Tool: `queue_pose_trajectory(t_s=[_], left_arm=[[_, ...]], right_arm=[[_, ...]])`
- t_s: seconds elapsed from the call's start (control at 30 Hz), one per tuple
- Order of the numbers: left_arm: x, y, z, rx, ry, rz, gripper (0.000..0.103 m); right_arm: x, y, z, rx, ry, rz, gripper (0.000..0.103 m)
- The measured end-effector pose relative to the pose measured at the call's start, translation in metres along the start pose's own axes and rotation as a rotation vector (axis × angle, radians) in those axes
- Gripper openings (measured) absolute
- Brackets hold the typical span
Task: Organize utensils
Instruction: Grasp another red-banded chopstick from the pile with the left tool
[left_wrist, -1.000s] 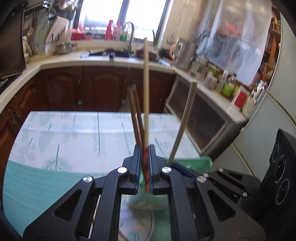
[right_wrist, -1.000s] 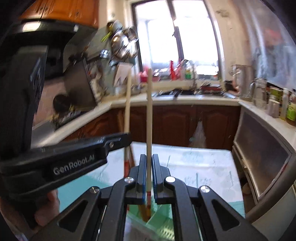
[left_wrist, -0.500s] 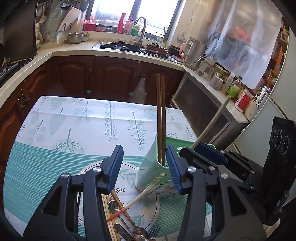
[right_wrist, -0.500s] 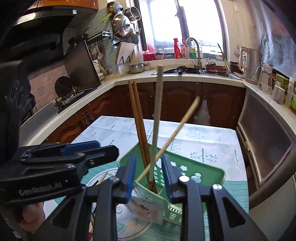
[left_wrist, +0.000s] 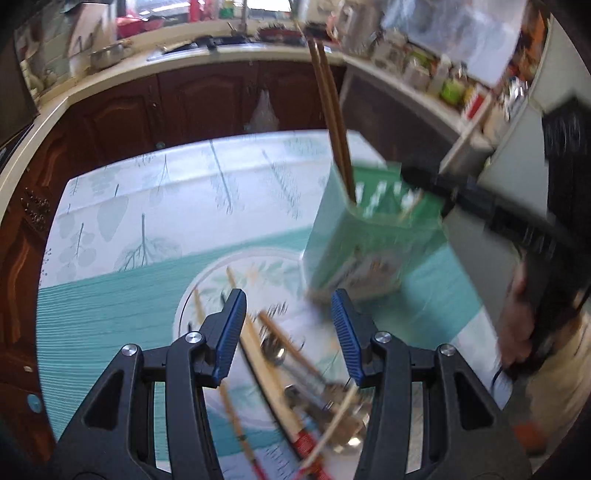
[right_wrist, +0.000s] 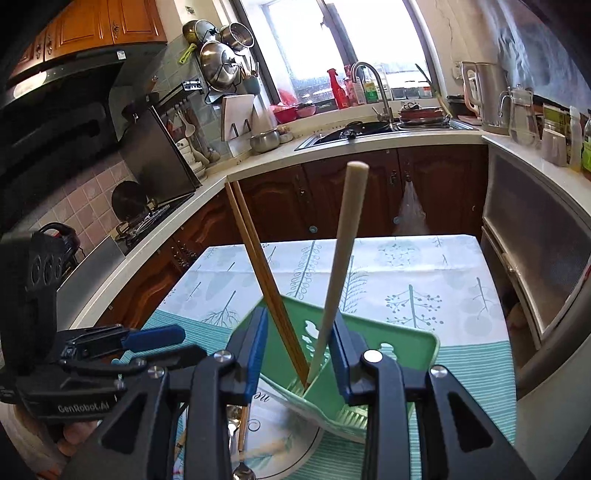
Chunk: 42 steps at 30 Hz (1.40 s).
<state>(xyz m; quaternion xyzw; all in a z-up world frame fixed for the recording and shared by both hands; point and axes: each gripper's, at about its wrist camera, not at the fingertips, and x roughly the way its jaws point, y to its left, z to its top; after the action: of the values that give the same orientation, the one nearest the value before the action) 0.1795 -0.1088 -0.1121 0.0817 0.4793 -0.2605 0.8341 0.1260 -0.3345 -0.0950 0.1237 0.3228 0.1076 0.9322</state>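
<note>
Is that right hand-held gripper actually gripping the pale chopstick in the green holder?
Apart. In the right wrist view, the open right hand-held gripper shows clear gaps beside the pale chopstick.

Utensils partly sorted between a green holder and a plate

A green perforated plastic utensil holder (right_wrist: 388, 345) stands on the tablecloth, holding a pair of brown wooden chopsticks (right_wrist: 258, 269) leaning left and one pale beige chopstick (right_wrist: 341, 258) leaning right. Beside it, a round leaf-patterned white plate (left_wrist: 207, 295) carries loose wooden chopsticks (left_wrist: 266, 362) and blurred metal cutlery (left_wrist: 314, 384), lying crosswise.
</note>
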Motion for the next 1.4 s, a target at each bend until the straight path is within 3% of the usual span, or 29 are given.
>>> queue_pose_trajectory(t_s=[0.17,0.3,0.4,0.57,0.73,1.0,1.23,1.4], left_arm=[[0.007,-0.005,-0.051,0.129,0.136,0.006,0.045],[0.0,-0.017,-0.084,0.209,0.188,-0.028,0.044],[-0.001,-0.029,-0.093,0.241,0.218,-0.075,0.035],[0.017,-0.044,-0.093,0.289,0.29,-0.061,0.022],[0.044,-0.034,-0.088,0.231,0.385,-0.061,0.01],[0.058,-0.047,-0.091,0.281,0.468,-0.066,0.01],[0.074,-0.069,-0.092,0.356,0.516,0.0,0.01],[0.082,-0.081,-0.087,0.338,0.548,-0.001,0.003]], right_arm=[[-0.001,-0.002,-0.001,0.023,0.006,0.0,0.033],[-0.007,-0.006,-0.005,0.035,0.008,-0.009,0.033],[-0.013,-0.009,-0.007,0.049,-0.004,-0.013,0.033],[-0.022,-0.013,-0.011,0.101,-0.028,-0.004,0.033],[-0.026,-0.01,-0.019,0.11,-0.025,-0.004,0.033],[-0.032,-0.01,-0.025,0.112,-0.028,-0.006,0.033],[-0.033,-0.014,-0.025,0.134,-0.036,-0.006,0.033],[-0.034,-0.016,-0.021,0.147,-0.045,-0.001,0.033]])
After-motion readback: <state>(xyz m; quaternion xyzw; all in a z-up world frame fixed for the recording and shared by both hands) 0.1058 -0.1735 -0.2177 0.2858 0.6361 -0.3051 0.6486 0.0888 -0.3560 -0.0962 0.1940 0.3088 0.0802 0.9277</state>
